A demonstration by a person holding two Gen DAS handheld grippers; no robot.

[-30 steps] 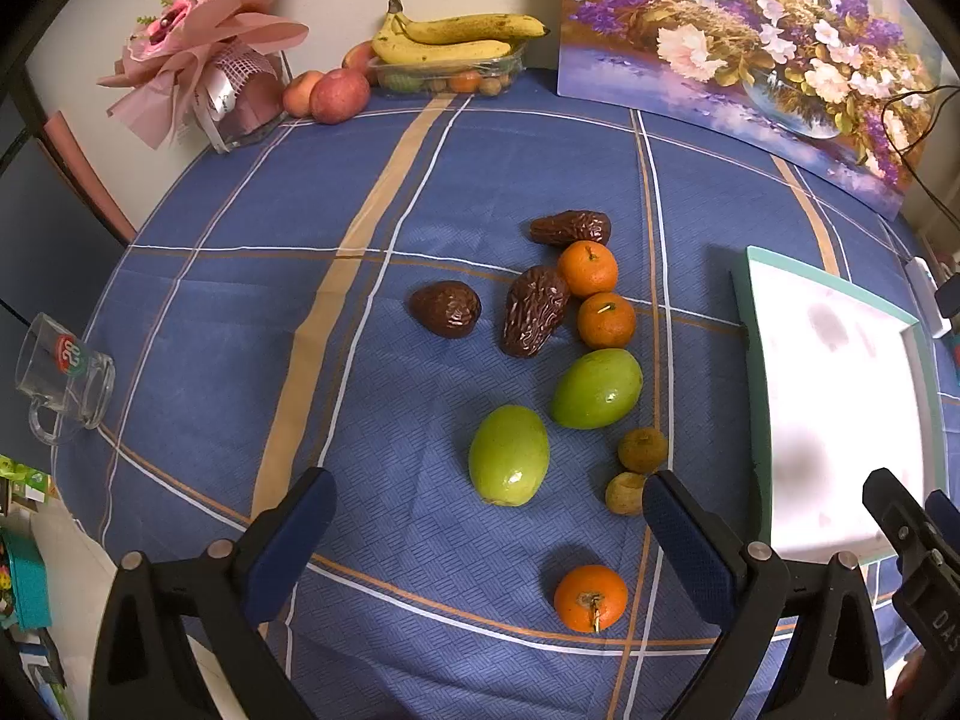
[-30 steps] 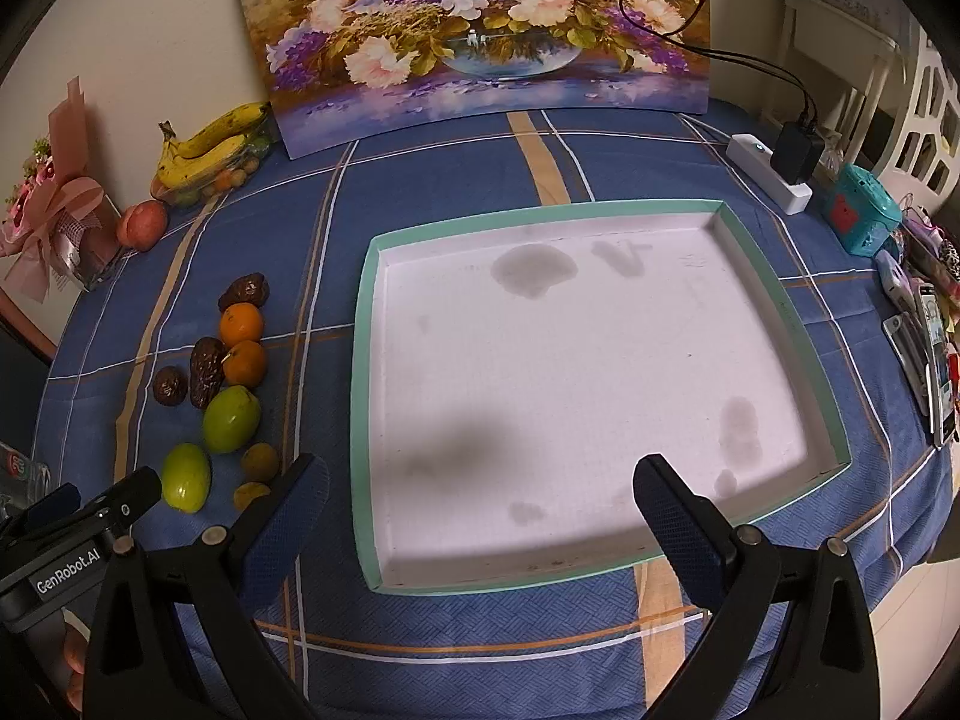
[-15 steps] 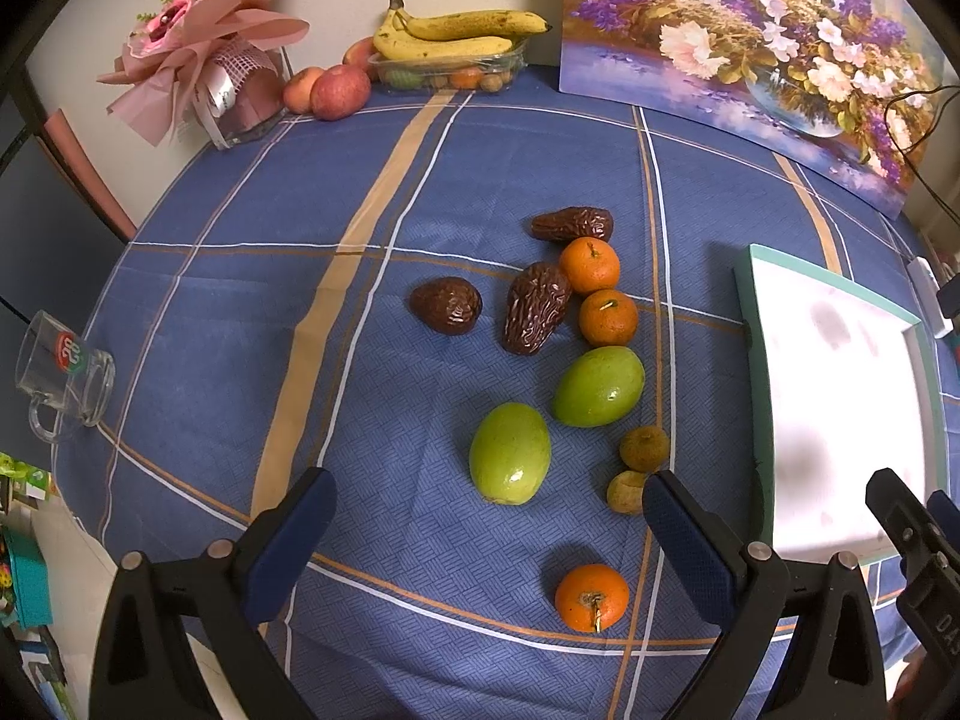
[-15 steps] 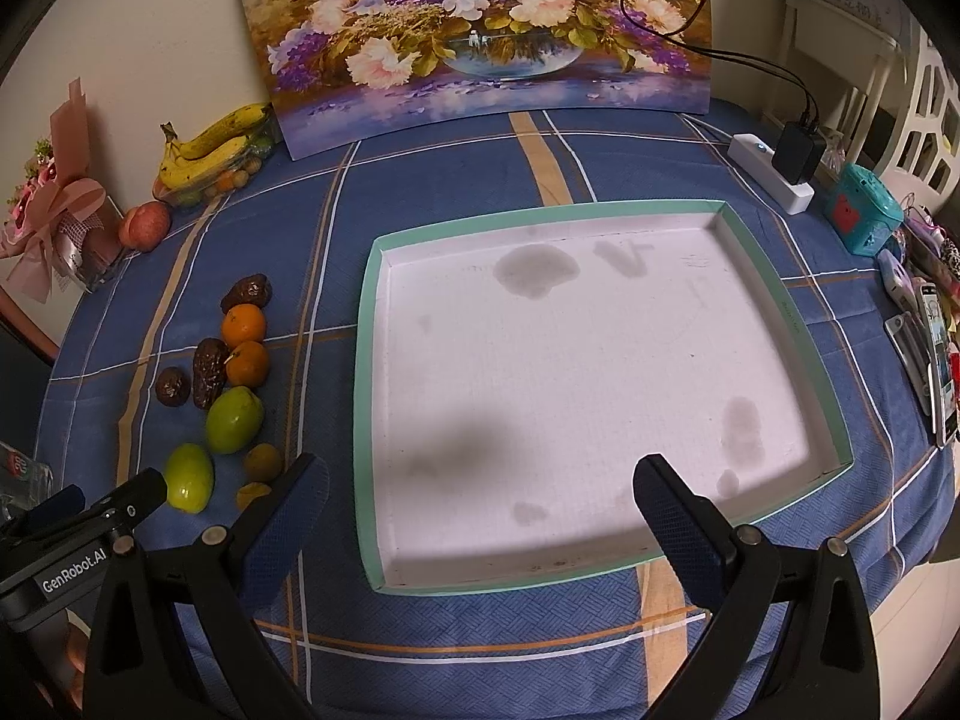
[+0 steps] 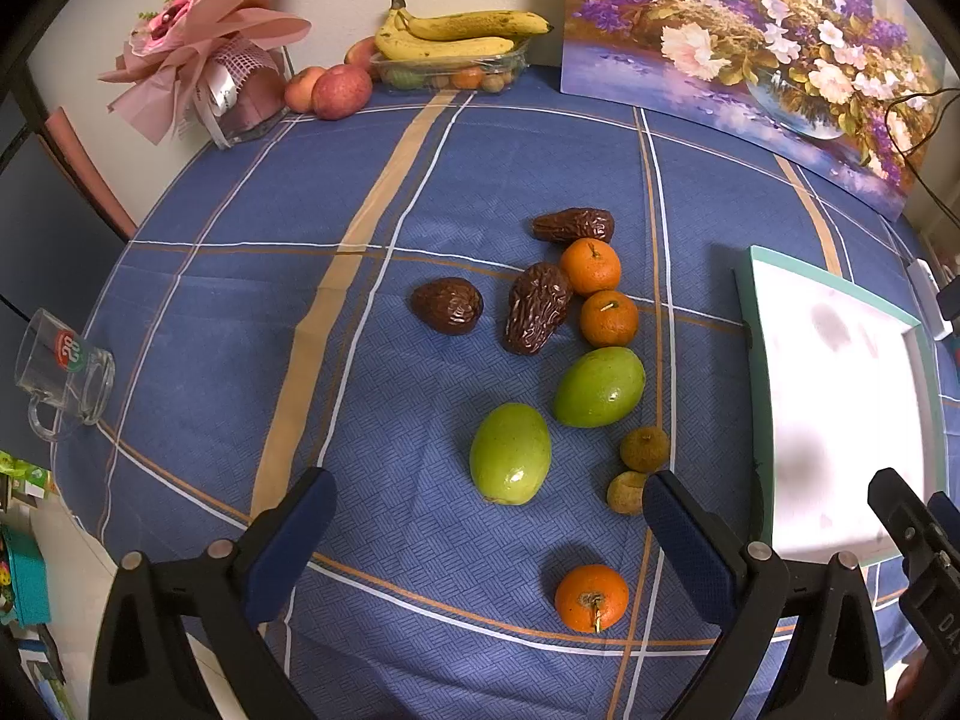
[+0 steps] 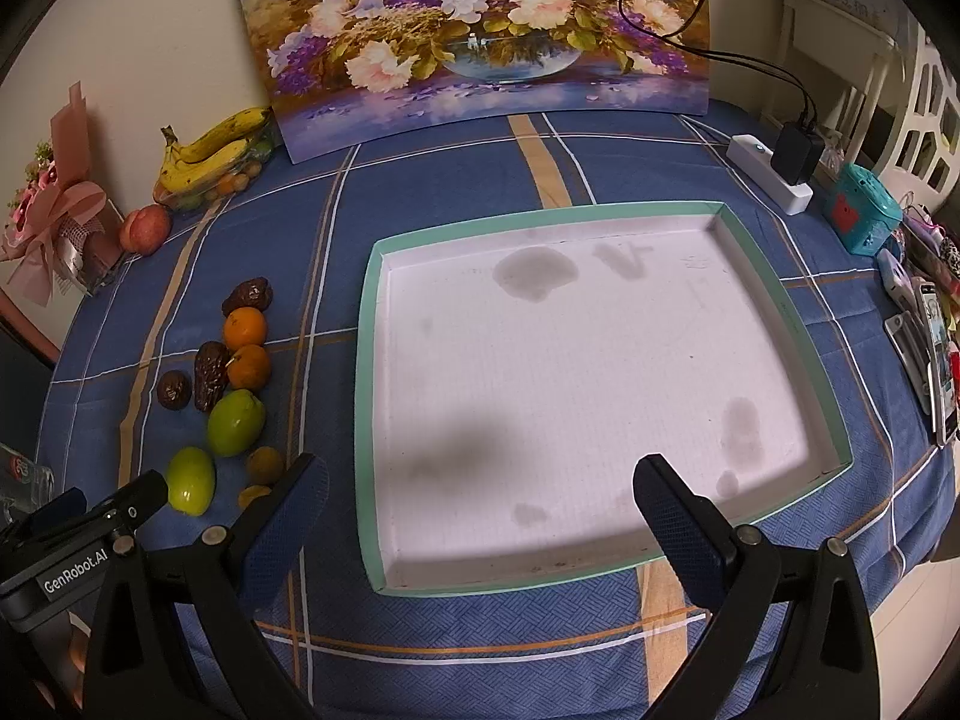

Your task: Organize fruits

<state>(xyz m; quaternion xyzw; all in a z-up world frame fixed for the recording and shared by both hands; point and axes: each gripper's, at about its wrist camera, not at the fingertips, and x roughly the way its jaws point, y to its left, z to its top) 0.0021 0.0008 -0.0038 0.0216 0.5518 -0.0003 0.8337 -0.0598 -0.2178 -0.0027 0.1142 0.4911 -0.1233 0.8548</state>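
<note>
Loose fruit lies on the blue tablecloth: two green fruits, three oranges, dark wrinkled fruits and two small brown ones. My left gripper hovers open above the near green fruit, holding nothing. A white tray with a teal rim sits to the right, with nothing in it. My right gripper hangs open over the tray's front part. In the right wrist view the fruit cluster lies left of the tray.
Bananas on a clear fruit box, apples and a pink bouquet line the back wall beside a flower painting. A glass mug stands at the left edge. A power strip, teal box and phones crowd the right.
The left wrist view has drifted slightly, so the fruit and tray sit a little further right and up. Both grippers stay open and nothing was taken hold of.
</note>
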